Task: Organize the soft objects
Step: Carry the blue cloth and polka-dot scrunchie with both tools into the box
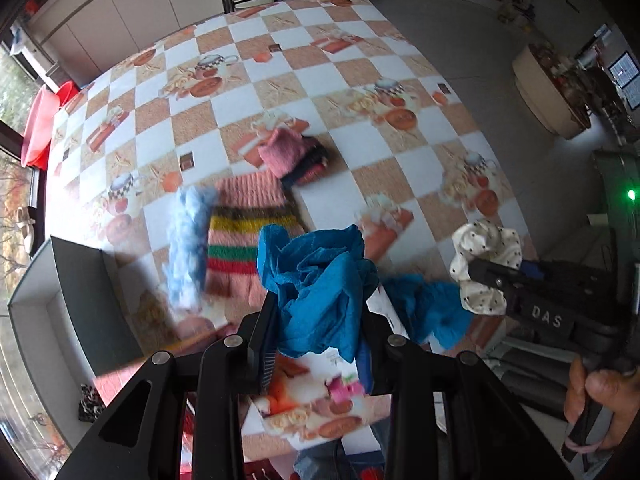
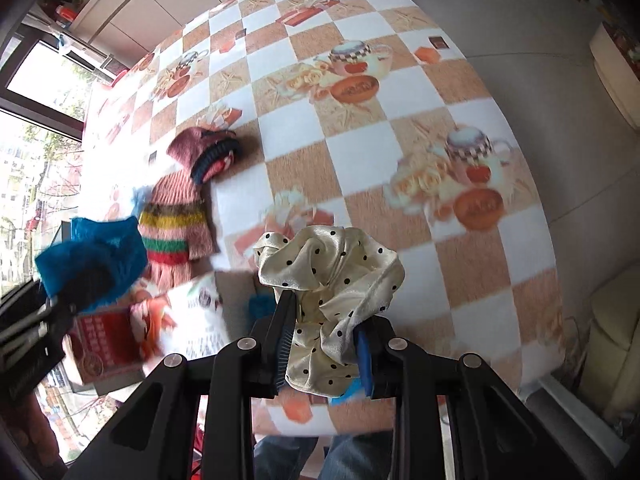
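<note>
Blue cloth (image 1: 320, 280) is being gripped by left gripper (image 1: 320, 344) | dotted cloth (image 2: 328, 288) is being gripped by right gripper (image 2: 324, 344) | both near table (image 2: 400, 92) front edge

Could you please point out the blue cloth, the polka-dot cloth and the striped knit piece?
blue cloth (image 1: 320, 280), left wrist view, bunched middle.
polka-dot cloth (image 2: 332, 276), right wrist view, upper folds.
striped knit piece (image 1: 236, 236), left wrist view, striped band.

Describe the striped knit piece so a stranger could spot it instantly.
Start at the checkered tablecloth. Left of centre, the striped knit piece lies flat beside a fluffy light-blue item. Only it is pink with brown, yellow, green and red bands; the blue cloth is plain.
</note>
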Tool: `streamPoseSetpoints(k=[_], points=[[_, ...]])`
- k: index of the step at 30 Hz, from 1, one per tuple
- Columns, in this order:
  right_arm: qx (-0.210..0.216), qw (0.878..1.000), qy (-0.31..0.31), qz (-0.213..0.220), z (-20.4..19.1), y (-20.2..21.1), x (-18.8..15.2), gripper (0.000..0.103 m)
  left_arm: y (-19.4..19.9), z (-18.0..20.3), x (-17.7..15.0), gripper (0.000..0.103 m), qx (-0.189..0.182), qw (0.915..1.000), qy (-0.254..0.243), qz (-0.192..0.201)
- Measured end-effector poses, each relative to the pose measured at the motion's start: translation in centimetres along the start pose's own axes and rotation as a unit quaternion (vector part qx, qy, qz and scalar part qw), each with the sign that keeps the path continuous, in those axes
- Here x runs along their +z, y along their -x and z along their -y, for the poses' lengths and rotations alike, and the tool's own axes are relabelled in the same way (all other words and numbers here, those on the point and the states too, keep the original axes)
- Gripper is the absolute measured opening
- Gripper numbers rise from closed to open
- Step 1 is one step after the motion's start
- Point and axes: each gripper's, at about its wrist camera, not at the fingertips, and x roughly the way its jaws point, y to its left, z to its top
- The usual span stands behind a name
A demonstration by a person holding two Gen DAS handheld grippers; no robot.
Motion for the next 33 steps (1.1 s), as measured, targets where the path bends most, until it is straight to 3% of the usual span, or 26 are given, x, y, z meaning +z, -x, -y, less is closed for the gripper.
streamPoseSetpoints(k=[12,33], points=[[-0.002,1.000,0.025,0.007,-4.7,1.8,-3.2,0.029,4.0,-1.5,-4.5,0.035,-0.007,0.9995,0.001,0.030],[0.014,0.988,0.148,0.036,-18.1,4.9,-4.9,0.029,10.0,-11.6,-10.3,0.035,0.009,0.9883,0.117,0.098]])
